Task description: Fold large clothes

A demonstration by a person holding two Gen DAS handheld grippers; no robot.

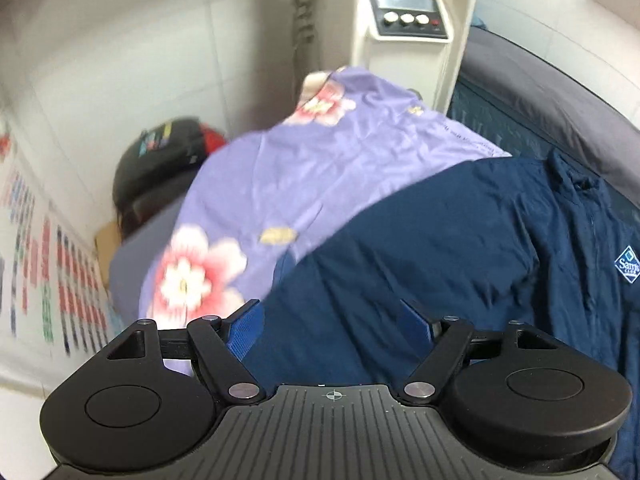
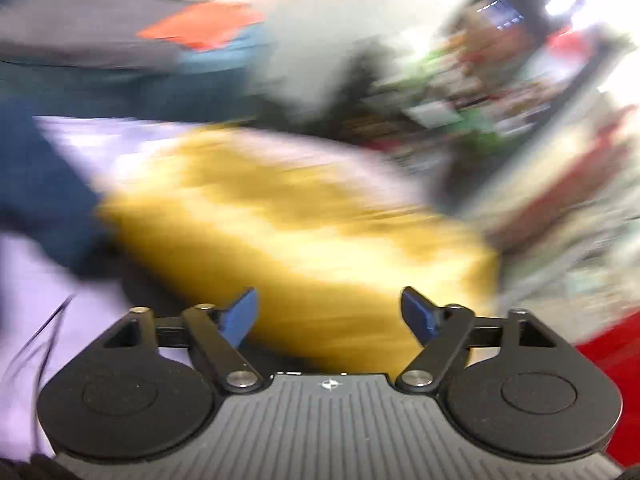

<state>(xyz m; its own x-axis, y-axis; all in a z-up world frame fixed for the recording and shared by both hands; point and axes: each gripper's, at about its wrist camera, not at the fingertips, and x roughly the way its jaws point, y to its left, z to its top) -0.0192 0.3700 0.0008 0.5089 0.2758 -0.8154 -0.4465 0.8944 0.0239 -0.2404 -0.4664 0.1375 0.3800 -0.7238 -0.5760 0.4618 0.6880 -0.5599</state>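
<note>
Left gripper (image 1: pixel 334 330), nearest the left wrist lens, is hovering with its blue pads (image 1: pixel 246 332) standing wide apart and nothing between them. Directly beneath and beyond it, a navy jacket (image 1: pixel 440 248) is lying spread on a bed, its collar (image 1: pixel 576 176) pointing toward the far right and a white logo (image 1: pixel 628 266) showing at the right edge. The jacket is resting partly on a lilac floral sheet (image 1: pixel 320 168), which is covering the bed toward the left. Farther off, a black bag (image 1: pixel 160 160) is sitting on the floor beside the bed, and a cream machine with three dials (image 1: pixel 408 20) is standing against the tiled wall. In the right wrist view, heavily blurred, the right gripper (image 2: pixel 330 316) is likewise showing its jaws apart and empty above a yellow mass (image 2: pixel 300 232) that cannot be identified; navy fabric (image 2: pixel 44 200) and lilac cloth (image 2: pixel 24 320) are lying to its left.
</note>
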